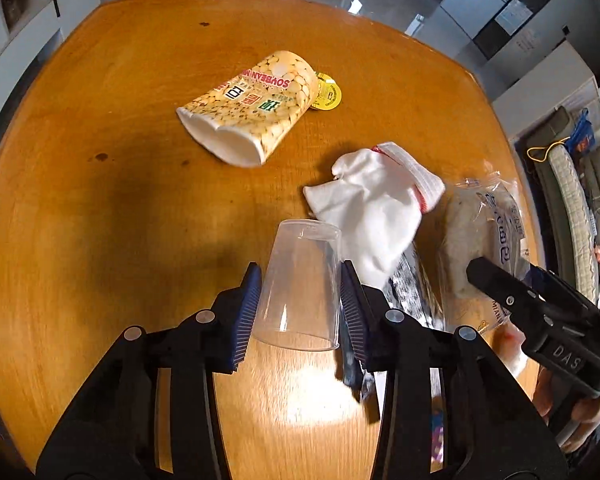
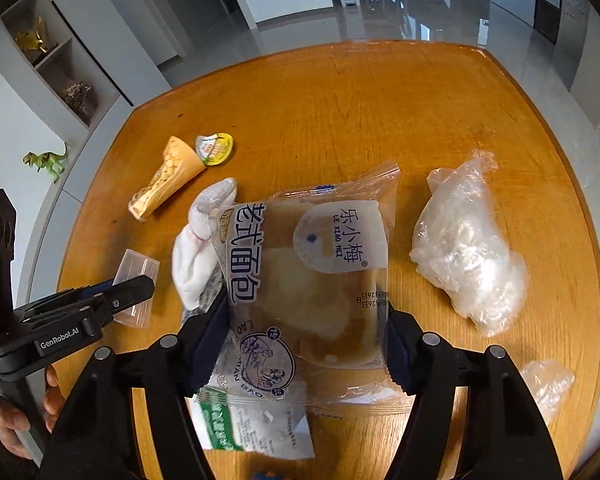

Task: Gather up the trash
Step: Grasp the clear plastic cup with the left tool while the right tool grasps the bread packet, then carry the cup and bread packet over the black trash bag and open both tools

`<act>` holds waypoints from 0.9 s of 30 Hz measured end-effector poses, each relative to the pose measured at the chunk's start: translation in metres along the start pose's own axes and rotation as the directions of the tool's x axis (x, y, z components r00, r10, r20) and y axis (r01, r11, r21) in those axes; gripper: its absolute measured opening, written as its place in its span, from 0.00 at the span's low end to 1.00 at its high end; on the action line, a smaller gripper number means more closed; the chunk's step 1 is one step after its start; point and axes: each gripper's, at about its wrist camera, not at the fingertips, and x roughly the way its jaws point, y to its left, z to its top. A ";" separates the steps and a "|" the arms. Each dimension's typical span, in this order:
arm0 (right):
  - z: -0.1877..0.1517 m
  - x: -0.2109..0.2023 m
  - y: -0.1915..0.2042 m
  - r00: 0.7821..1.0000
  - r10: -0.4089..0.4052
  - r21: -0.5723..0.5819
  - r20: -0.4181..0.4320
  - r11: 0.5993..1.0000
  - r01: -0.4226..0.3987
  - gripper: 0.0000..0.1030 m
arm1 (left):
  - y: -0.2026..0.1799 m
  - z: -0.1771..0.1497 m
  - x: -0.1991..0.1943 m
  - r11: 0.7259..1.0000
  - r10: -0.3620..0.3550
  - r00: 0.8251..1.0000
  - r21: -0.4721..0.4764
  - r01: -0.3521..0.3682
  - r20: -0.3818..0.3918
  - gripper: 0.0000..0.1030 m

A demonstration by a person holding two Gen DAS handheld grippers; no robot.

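Observation:
My left gripper [image 1: 300, 292] is shut on a clear plastic cup [image 1: 300, 284], held just above the wooden table [image 1: 100, 200]. It also shows in the right wrist view [image 2: 134, 286]. My right gripper [image 2: 304, 328] is shut on a packaged bread [image 2: 308, 276] in a clear printed wrapper; the bread shows in the left wrist view [image 1: 484, 232]. A squashed soybean milk carton [image 1: 248, 108] lies further back, a small yellow jelly cup [image 1: 327, 96] behind it. A white sock [image 1: 372, 216] lies between the grippers.
A crumpled clear plastic bag [image 2: 468, 248] lies right of the bread, a smaller plastic scrap [image 2: 548, 384] near the table's right edge. A green-and-white sachet [image 2: 252, 424] lies under the right gripper. A dark wrapper [image 1: 408, 292] lies beside the sock.

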 end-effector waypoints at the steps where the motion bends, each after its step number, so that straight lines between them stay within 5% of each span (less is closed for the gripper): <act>1: -0.002 -0.004 0.003 1.000 0.003 -0.004 0.004 1.000 -0.003 0.67 | 0.001 -0.003 -0.007 1.000 -0.005 1.000 0.000 0.005 0.009 0.39; 16: -0.083 -0.085 0.095 0.991 0.122 -0.184 0.063 0.977 -0.109 0.67 | 0.057 -0.096 -0.111 0.996 -0.071 0.987 -0.050 0.079 0.144 0.39; 27: -0.190 -0.072 0.228 0.948 0.306 -0.386 -0.089 0.867 -0.316 0.67 | 0.166 -0.228 -0.172 0.978 -0.004 0.972 -0.200 0.052 0.236 0.39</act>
